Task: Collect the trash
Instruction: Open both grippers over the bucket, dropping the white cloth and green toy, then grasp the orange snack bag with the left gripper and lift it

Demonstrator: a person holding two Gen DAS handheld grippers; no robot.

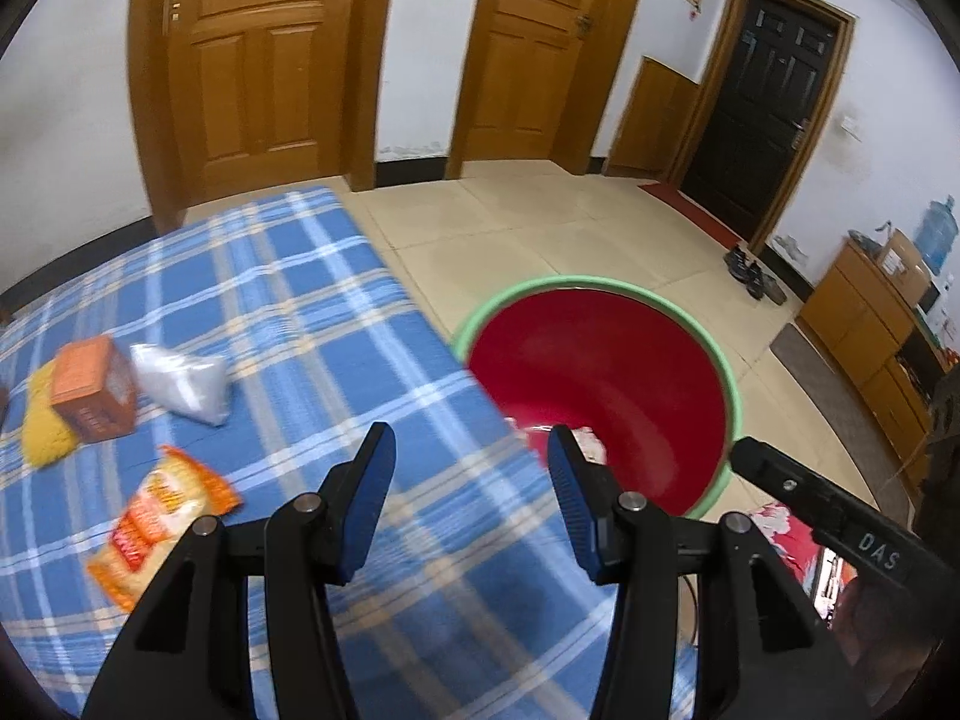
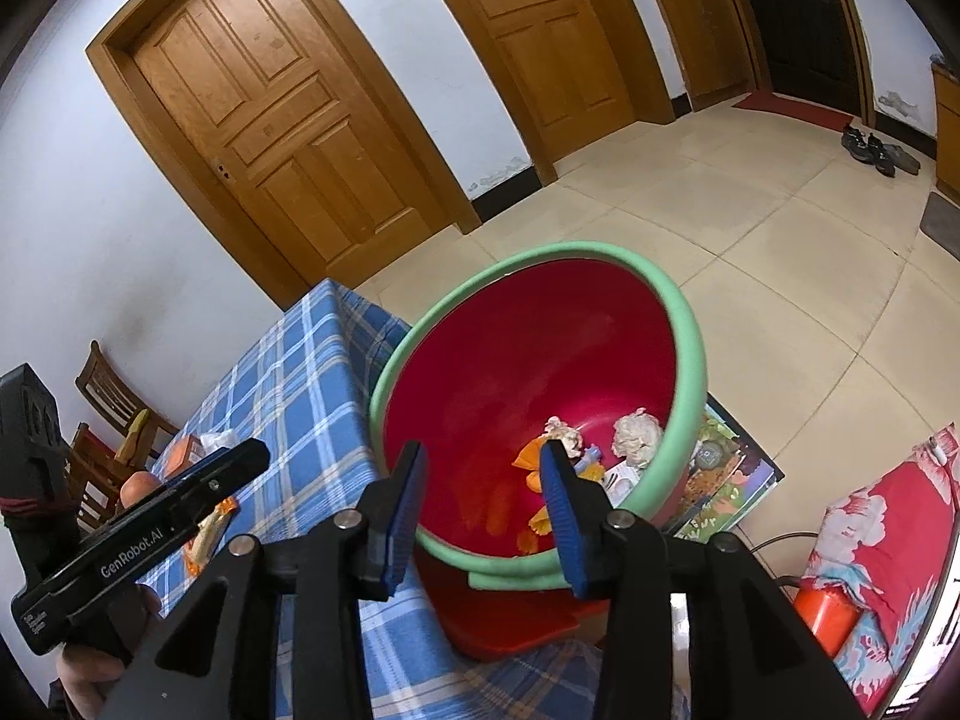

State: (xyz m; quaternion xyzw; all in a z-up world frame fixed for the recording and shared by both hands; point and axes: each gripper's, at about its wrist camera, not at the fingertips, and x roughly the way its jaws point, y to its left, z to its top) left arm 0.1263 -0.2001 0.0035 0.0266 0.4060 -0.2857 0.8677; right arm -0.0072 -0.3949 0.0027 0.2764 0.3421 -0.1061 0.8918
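— Wooden doors (image 1: 240, 60) line the white wall at the back, with pale floor tiles (image 1: 540, 222) in front of them. What carries the trash?

— A surface under a blue plaid cloth (image 1: 288, 312). On its left part, in the left wrist view, lie an orange box (image 1: 93, 390) resting on a yellow pack (image 1: 45, 426), a clear plastic bag (image 1: 183, 381) just beside the box, and nearer the camera an orange-and-white snack wrapper (image 1: 162, 519). All of it is blurred.

— And the place for the trash?

— A red basin with a green rim (image 2: 681, 324) sits just beside the edge of the surface. In the right wrist view it is tilted toward the camera and already holds things: a crumpled white tissue ball (image 2: 636, 432), a smaller crumpled scrap (image 2: 561, 429), orange wrapper pieces (image 2: 531, 456) and a white printed packet (image 2: 621, 477).

— How do the fingers stand?

— The right gripper (image 2: 483, 507) hangs over the near rim of the basin, fingers partly spread with nothing between them; the pads press on nothing. The left gripper (image 1: 474, 501) sits above the cloth near the basin's edge, also partly spread and empty.

— Does either camera catch the other tool?

— Yes. The left wrist view shows the right tool's black body at the lower right, and the right wrist view shows the left tool at the lower left, with the hand (image 2: 90, 678) gripping its handle.

— Anything else nearby?

— A red floral cushion (image 2: 888, 546) at the right, and a colourful printed sheet (image 2: 729, 480) lying beside the basin.
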